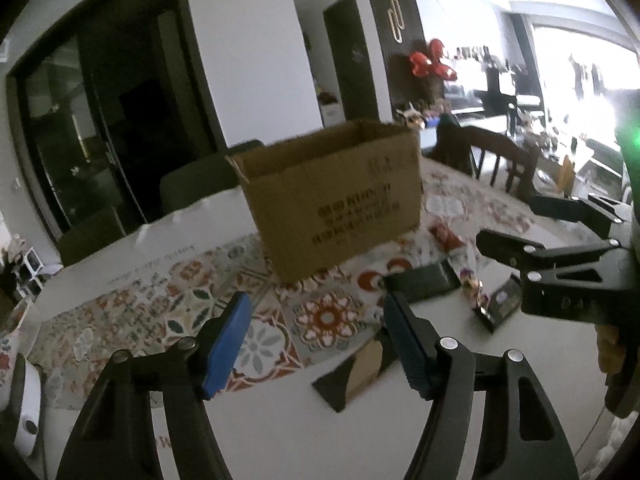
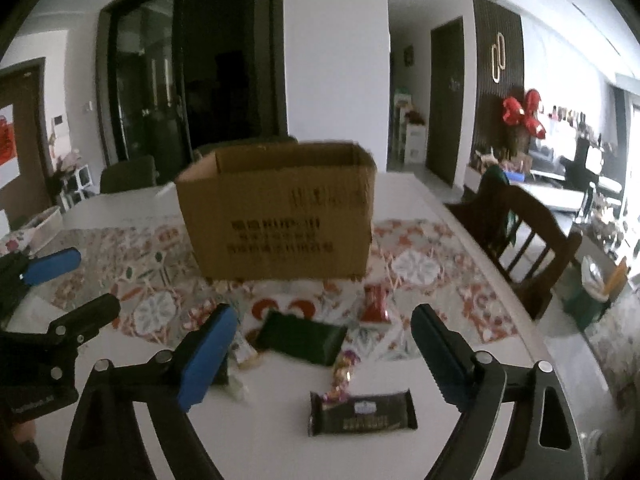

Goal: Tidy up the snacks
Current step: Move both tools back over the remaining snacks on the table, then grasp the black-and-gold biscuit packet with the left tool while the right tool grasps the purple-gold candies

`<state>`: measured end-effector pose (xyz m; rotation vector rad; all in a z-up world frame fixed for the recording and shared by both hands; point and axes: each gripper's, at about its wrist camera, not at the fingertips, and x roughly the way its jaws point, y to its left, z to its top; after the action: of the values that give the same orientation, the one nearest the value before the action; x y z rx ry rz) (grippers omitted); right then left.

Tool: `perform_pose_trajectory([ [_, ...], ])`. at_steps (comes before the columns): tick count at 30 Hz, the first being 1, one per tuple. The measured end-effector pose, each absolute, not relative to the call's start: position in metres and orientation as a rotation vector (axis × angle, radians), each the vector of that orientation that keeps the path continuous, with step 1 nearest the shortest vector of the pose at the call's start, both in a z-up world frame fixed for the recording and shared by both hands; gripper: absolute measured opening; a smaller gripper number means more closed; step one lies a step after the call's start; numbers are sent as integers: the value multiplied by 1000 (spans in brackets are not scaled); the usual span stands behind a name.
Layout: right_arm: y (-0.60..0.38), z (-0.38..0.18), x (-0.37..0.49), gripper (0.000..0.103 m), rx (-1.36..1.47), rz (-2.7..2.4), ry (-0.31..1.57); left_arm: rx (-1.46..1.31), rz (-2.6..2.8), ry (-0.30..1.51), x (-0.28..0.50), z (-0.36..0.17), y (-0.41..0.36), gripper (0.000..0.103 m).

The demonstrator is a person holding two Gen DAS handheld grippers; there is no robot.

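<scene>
Both claws stand spread with nothing between the pads: your right gripper [image 2: 320, 356] is the wider, your left gripper [image 1: 316, 344] somewhat narrower, and neither touches a snack. Ahead of the right claw, on the white tabletop [image 2: 432, 208], lies the dark brown rectangular foil-wrapped snack bar [image 2: 362, 412], close in and slightly toward the right finger, long side across your line of approach. Just beyond it sits a small gold-and-purple wrapped sweet [image 2: 342, 376], touching or nearly touching the bar's far edge; I cannot tell which. Further ahead is a dark green flat packet [image 2: 300, 338], and beyond the right finger a small red foil pouch [image 2: 376, 304]. A pale small wrapper [image 2: 244, 354] lies partly hidden by the right claw's left finger. Past all of these stands the open brown corrugated cardboard box [image 2: 280, 216] on the orange-and-teal patterned mat [image 2: 152, 276], flaps up, interior not visible from here. In front of the left claw, just off its right finger, lies a black-and-tan flat packet [image 1: 352, 376]. Judgement: step in hand is the approach to a first pick; nothing appears boxed yet. Next move for the right claw calls for straddling the brown bar across its short width, clear of the sweet, then pinching, lifting over the box's near wall and releasing inside. Keep your left claw wide of the right one's path.
</scene>
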<state>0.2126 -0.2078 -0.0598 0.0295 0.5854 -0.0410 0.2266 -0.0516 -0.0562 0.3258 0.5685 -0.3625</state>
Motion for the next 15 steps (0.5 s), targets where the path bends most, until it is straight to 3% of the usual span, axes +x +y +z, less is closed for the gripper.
perform_pose_trajectory([
  [15, -214, -111, 240, 75, 88, -54, 757, 413, -504, 764, 258, -117, -63, 58],
])
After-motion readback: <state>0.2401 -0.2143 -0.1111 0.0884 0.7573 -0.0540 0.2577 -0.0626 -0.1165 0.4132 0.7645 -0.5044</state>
